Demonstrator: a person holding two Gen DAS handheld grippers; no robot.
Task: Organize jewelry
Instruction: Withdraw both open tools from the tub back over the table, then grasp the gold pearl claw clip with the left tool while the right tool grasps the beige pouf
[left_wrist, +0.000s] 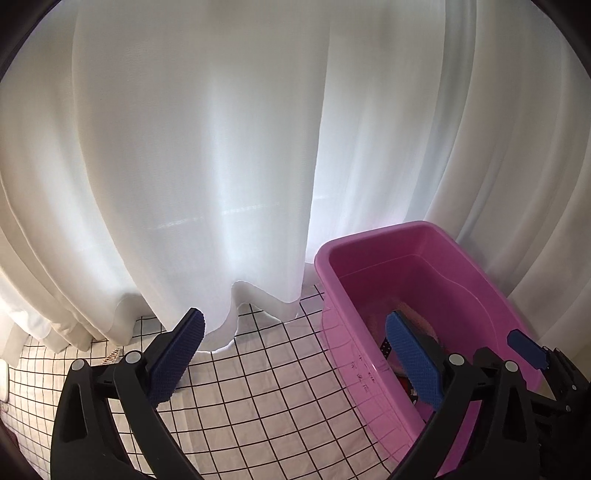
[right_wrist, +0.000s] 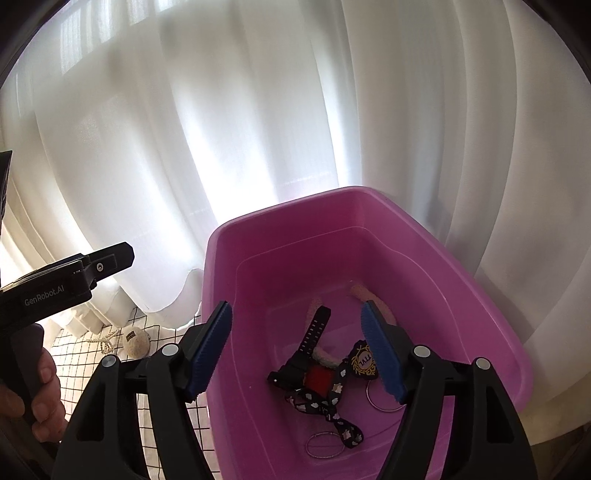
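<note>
Hand-held gripper (left_wrist: 295, 354) above checked cloth (left_wrist: 258, 387)

Pink plastic bin (right_wrist: 480, 295), open top, upright on white black-grid cloth by white curtain. Inside on the bottom: black watch strap (right_wrist: 314, 328), red-faced piece (right_wrist: 317, 380), black ribbon w/ white prints (right_wrist: 340, 413), black-gold badge (right_wrist: 364, 360), 2 thin wire rings (right_wrist: 325, 445) lying flat, beige fuzzy band (right_wrist: 365, 291) near back

"GenRobot.AI" in pale letters on side of left gripper (right_wrist: 66, 284) body — right wrist view. Gold letters on black badge (right_wrist: 364, 360) in pink tub (right_wrist: 509, 354), upside down — unclear. Faint handwriting on tub wall, unreadable.
</note>
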